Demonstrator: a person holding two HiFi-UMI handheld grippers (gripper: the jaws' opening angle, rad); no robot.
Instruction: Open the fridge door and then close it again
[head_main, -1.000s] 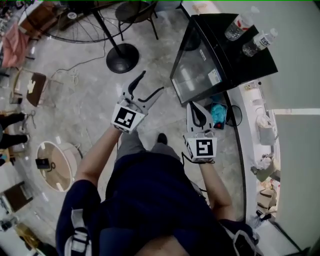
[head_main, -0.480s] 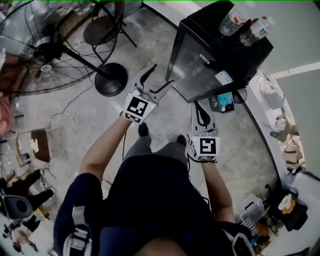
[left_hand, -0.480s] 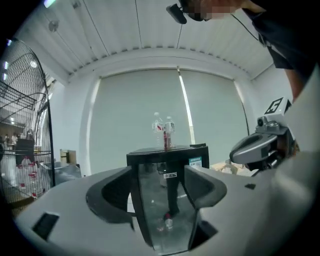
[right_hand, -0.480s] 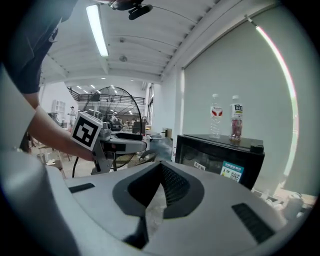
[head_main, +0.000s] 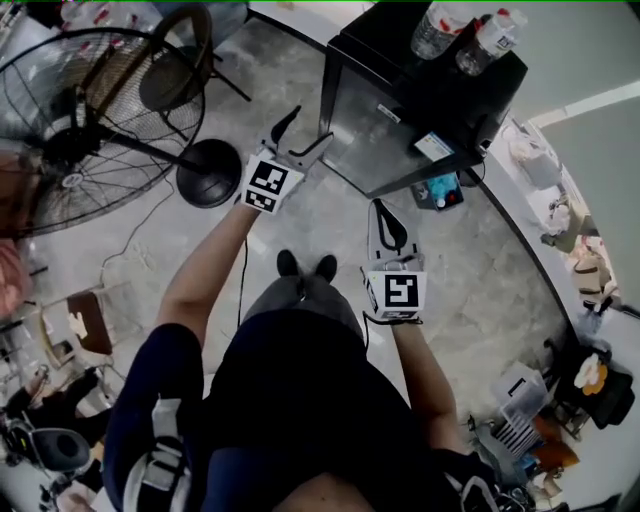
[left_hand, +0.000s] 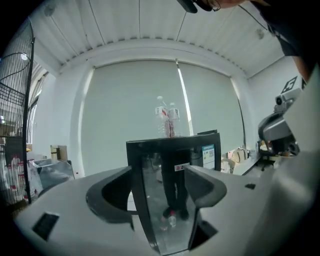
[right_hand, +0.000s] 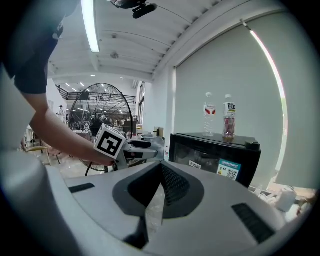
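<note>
Grippers in both hands pointed at the black fridge (head_main: 395, 135), its glass door closed. At the end of an outstretched arm, the left gripper (head_main: 306, 130) had its jaws apart at the fridge's front left corner, with the door's edge framed between them. With the elbow bent, the right gripper (head_main: 381, 208) hung short of the fridge's front, jaws together on nothing. Two bottles (head_main: 437, 25) stood on top of the fridge.
</note>
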